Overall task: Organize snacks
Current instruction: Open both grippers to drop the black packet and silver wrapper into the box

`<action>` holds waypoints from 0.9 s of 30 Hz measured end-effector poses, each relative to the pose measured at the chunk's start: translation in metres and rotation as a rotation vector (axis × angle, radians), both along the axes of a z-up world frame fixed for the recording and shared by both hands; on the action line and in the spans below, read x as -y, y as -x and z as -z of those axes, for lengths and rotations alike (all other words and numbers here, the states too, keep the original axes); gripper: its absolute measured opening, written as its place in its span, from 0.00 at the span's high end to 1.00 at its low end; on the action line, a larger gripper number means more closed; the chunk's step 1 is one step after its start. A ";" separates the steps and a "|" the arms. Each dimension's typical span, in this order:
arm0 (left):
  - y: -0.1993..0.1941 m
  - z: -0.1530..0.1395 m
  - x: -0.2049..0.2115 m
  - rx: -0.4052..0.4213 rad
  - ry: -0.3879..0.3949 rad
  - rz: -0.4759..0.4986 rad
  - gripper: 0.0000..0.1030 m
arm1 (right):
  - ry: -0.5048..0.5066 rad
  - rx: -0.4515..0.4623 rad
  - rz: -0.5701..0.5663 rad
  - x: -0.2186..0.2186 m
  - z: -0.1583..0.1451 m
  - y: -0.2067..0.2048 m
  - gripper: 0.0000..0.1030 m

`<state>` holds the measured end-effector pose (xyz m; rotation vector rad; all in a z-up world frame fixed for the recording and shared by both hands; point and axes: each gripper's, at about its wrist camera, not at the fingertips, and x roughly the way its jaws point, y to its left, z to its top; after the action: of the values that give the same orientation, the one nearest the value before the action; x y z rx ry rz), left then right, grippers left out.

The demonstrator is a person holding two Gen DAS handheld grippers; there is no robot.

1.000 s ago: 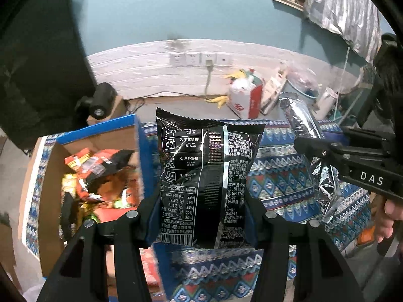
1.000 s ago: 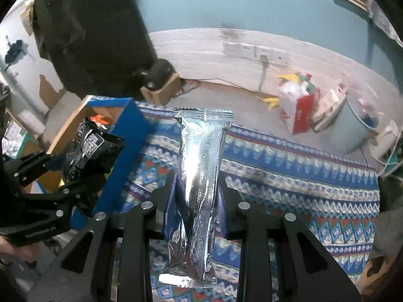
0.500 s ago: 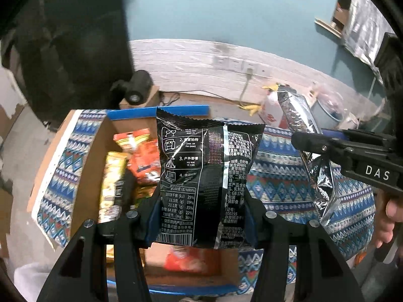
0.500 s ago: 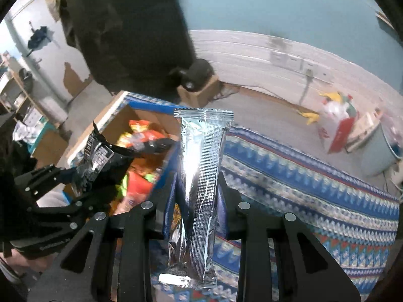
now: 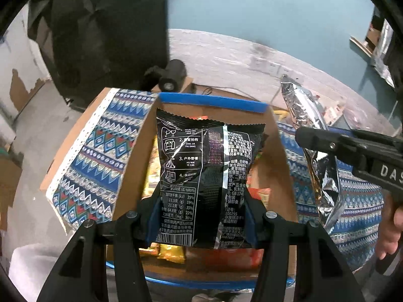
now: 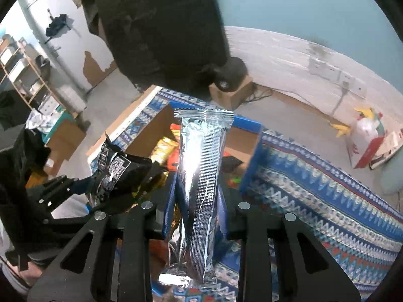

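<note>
My left gripper (image 5: 201,222) is shut on a black snack bag (image 5: 204,176) with white print, held upright over an open cardboard box (image 5: 141,151) with blue flaps that holds several orange, red and yellow snack packs (image 6: 166,148). My right gripper (image 6: 199,201) is shut on a long silver foil packet (image 6: 201,176), held upright just above the box's right side. The silver packet (image 5: 312,151) and the right gripper also show at the right of the left wrist view. The black bag (image 6: 118,168) shows at the left of the right wrist view.
The box sits on a table under a blue patterned cloth (image 6: 327,201). A black chair back (image 6: 161,25) and a small box with a dark lamp (image 6: 231,85) stand behind. A red-and-white bag (image 6: 365,141) and wall sockets (image 6: 327,70) lie by the far wall.
Both grippers have swung left with their packs. The open box, at the left a second ago, now lies straight under the black bag, and the silver packet is at its right side.
</note>
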<state>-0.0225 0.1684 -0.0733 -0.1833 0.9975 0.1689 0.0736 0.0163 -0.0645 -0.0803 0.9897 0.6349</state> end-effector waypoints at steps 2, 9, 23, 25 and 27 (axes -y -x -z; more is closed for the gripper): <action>-0.001 0.005 -0.007 -0.022 0.005 -0.021 0.46 | 0.003 -0.009 -0.013 -0.008 0.004 0.001 0.73; 0.001 0.003 -0.014 -0.043 -0.022 -0.072 0.27 | 0.008 -0.031 -0.030 -0.024 0.015 0.002 0.73; 0.006 -0.014 -0.021 -0.026 -0.010 -0.105 0.24 | -0.001 -0.051 -0.049 -0.033 0.019 0.007 0.66; 0.008 -0.018 -0.019 -0.017 -0.001 -0.100 0.23 | -0.014 -0.038 -0.029 -0.028 0.011 0.008 0.63; 0.010 -0.023 -0.017 -0.004 -0.011 -0.095 0.20 | -0.016 -0.014 -0.014 -0.022 0.001 0.010 0.56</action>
<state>-0.0323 0.1855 -0.0507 -0.2208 0.9919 0.2618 0.0635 0.0383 -0.0657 -0.0685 0.9976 0.6565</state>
